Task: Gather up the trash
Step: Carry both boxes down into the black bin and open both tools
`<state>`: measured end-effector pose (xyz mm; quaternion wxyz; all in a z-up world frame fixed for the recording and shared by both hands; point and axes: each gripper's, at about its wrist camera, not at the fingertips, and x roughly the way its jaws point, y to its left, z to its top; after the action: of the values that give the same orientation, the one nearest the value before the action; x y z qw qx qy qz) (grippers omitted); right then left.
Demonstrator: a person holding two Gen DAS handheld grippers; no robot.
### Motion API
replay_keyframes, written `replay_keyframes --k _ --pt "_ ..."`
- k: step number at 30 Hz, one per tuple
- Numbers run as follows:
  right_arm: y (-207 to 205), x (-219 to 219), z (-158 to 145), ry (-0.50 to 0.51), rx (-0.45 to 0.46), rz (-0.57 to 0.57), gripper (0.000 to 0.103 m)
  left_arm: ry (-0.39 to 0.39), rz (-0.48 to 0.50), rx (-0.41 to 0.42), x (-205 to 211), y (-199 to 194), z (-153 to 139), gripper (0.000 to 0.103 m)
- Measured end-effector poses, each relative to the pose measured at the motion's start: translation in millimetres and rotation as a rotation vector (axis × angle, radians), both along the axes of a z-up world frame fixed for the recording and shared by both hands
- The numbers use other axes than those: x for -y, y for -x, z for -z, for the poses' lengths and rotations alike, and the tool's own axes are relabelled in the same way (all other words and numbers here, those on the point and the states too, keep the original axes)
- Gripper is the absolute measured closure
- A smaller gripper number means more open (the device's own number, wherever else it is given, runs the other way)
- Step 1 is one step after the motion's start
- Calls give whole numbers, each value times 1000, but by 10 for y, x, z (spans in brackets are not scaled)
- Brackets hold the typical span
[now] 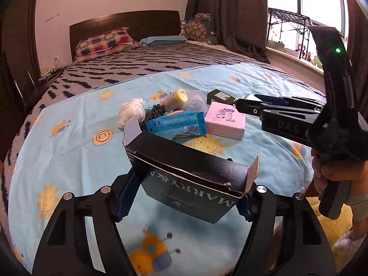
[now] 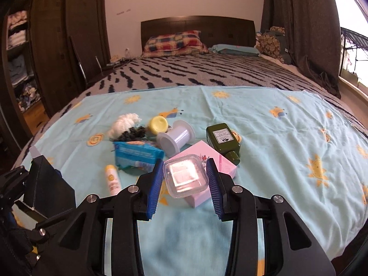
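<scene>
Left gripper (image 1: 184,197): its fingers are clamping the open dark box (image 1: 188,179), holding it above the blue sheet (image 1: 69,138).
Right gripper (image 2: 184,184): its blue-padded fingers (image 2: 154,188) are pinching a small clear plastic container (image 2: 185,176), carrying it over the pink box (image 2: 220,161).
Trash pile: sitting on the sheet beyond both grippers, a sunscreen tube (image 2: 112,179), a blue wrapper (image 2: 138,155), a white spool (image 2: 176,139), a dark green bottle (image 2: 222,141), a yellow-capped bottle (image 2: 158,124), and a white wad (image 2: 124,124) are lying close together.
Far end: a checked pillow (image 2: 174,40) is resting against the headboard (image 2: 197,26).
</scene>
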<state>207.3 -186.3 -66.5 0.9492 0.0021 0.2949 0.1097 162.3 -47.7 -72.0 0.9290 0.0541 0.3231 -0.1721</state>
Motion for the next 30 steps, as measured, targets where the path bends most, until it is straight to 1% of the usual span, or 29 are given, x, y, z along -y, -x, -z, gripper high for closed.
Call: replay_keyframes --k 4,8,15,18,21,24,30 --pt "330 -51 -83 7 32 -18 64 -5 -6 14 -62 274 -74 35" --pt "658 -74 -115 5 45 -32 64 8 -18 6 -109 495 -99 35" --pt "1191 -106 -95 -4 61 -60 64 17 -5 11 -188 938 -77 35" --pt "1390 -128 1 -10 47 -74 64 16 7 -3 -213 1125 0 35" --pt "1527 -159 118 -17 24 -80 64 27 11 -38 -253 1249 118 35" --pt "1668 -182 284 -36 -14 -91 64 21 -7 -71 -281 1339 278 35" --pt "1844 -235 677 -52 -116 -96 64 35 -25 -180 -352 1480 660 35"
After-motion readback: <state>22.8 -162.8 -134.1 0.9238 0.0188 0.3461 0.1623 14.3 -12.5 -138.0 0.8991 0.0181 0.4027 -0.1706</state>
